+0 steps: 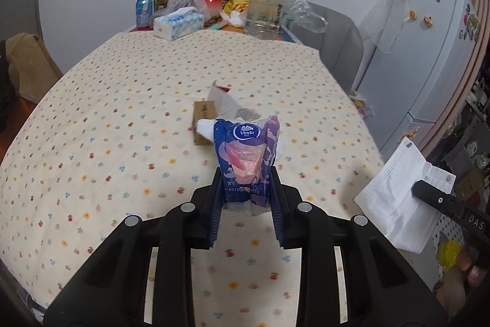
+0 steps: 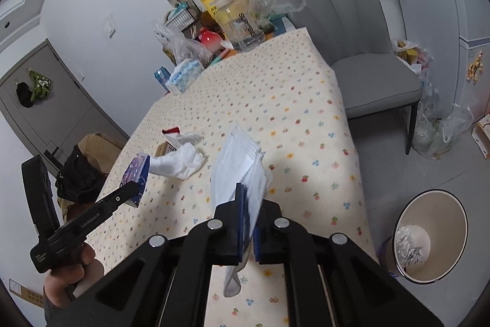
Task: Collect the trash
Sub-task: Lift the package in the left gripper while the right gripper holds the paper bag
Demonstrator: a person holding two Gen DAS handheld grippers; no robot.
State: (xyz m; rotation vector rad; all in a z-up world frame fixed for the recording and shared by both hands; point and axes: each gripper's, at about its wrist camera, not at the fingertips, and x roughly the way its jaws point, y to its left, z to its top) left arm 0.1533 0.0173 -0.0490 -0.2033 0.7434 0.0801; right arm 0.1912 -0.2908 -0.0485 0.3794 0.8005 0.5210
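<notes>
My left gripper (image 1: 246, 173) is shut on a blue and purple Vinda tissue wrapper (image 1: 245, 155) and holds it above the flowered tablecloth (image 1: 107, 112). It also shows at the left of the right wrist view (image 2: 136, 176). My right gripper (image 2: 249, 198) is shut on a white face mask (image 2: 239, 161), lifted over the table; the mask also shows in the left wrist view (image 1: 395, 198). On the table lie a crumpled white tissue (image 2: 180, 161), a torn red and white packet (image 2: 174, 135) and a small brown carton (image 1: 203, 115).
A beige trash bin (image 2: 428, 235) with crumpled paper inside stands on the floor at the right. A grey chair (image 2: 361, 51) is beside the table. The table's far end holds a tissue box (image 1: 177, 25), a clear jug (image 1: 266, 8), bags and a can. A fridge (image 1: 428, 51) stands at the right.
</notes>
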